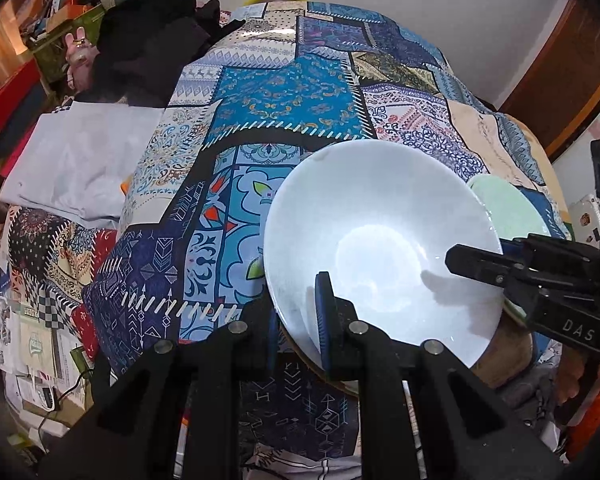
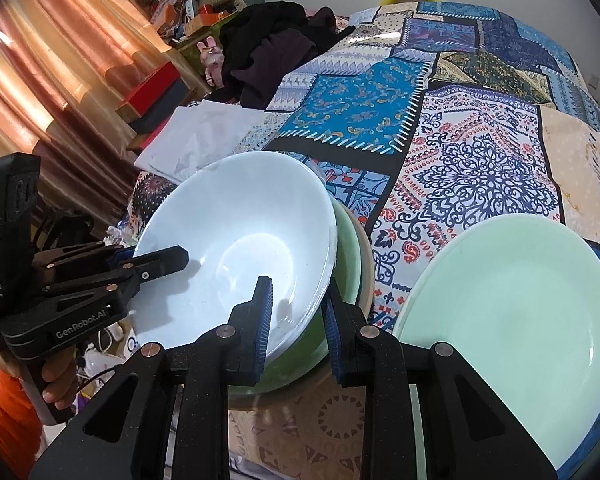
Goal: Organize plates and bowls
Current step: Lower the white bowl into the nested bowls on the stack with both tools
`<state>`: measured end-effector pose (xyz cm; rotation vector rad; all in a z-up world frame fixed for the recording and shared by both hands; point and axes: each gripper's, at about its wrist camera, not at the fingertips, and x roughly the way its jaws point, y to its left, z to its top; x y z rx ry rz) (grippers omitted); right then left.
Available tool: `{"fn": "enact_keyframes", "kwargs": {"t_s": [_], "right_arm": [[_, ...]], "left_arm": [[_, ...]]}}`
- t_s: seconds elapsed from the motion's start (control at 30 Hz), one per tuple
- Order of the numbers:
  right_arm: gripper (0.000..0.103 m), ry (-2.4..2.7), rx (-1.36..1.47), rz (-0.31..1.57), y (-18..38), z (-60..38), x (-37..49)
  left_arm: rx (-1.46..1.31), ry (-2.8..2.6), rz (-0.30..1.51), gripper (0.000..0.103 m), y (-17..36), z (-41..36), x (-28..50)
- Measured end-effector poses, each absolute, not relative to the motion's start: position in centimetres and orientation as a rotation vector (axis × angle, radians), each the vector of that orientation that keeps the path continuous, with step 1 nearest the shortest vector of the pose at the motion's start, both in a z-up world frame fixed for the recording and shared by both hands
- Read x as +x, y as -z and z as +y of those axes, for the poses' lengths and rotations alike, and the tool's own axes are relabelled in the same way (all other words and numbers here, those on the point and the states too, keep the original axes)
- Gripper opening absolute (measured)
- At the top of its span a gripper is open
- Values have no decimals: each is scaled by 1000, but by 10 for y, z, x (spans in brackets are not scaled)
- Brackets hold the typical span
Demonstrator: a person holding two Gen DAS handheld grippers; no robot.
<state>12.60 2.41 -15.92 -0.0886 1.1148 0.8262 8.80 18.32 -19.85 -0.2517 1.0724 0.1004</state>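
A white bowl (image 1: 380, 240) (image 2: 236, 240) sits nested in a green bowl (image 2: 346, 252), which rests in a tan bowl (image 1: 508, 360) near the table's front edge. My left gripper (image 1: 298, 320) (image 2: 156, 270) is shut on the white bowl's near-left rim, one pad inside and one outside. My right gripper (image 2: 298, 312) (image 1: 472, 268) clamps the opposite rim. Its inner pad lies inside the white bowl, and its outer finger sits against the green bowl's wall. A pale green plate (image 2: 520, 312) (image 1: 508, 212) lies flat just right of the stack.
A blue patchwork cloth (image 1: 284, 92) (image 2: 460, 128) covers the table. A folded white cloth (image 1: 76, 160) and a dark clothing pile (image 2: 268, 48) lie at the far left, with boxes and curtains (image 2: 40, 80) beyond. A hand (image 2: 58, 384) with an orange sleeve holds the left gripper.
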Motion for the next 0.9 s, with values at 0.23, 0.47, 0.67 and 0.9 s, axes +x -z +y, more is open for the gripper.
{"fn": "enact_keyframes", "kwargs": {"t_s": [0.23,0.47,0.67,0.9], "right_arm": [[25,-830,-98,1115,159,23,125],[26,-813,-105,1089,153,19,122],[26,-816,-96,1094,153,17,124],[29,-792,-111,1064,147,11,126]], "left_arm": [[-212,-109,1066,15,200,179,87],[-197,-126,1072,16,201,180,86],[-192,-119,1072,16,199,177,84],[-242,-92,1047,19,186,182,79]]}}
